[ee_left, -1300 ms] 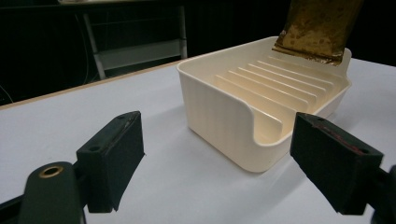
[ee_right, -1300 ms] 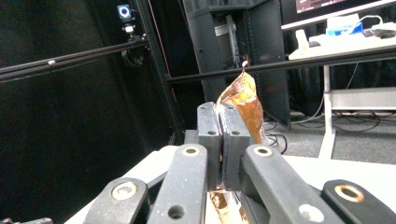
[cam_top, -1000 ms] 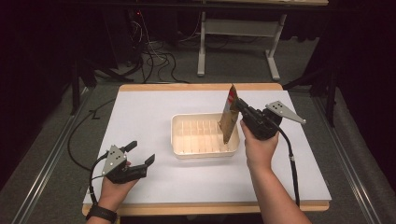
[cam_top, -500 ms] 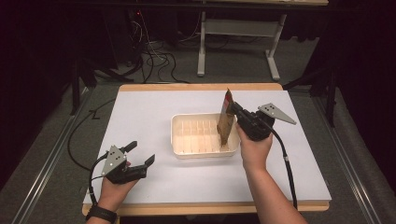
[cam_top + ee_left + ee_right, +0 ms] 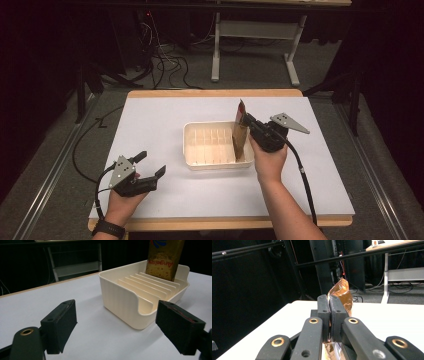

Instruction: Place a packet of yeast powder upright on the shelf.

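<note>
Holding the brown packet [image 5: 240, 134] upright in the white tray [image 5: 192, 150] with my right gripper [image 5: 248, 121] | left gripper [image 5: 150, 165] wide, near left

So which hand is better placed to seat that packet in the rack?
Right: its claw is shut on the packet, already at the rack. The left claw sits open, apart from both.
</note>
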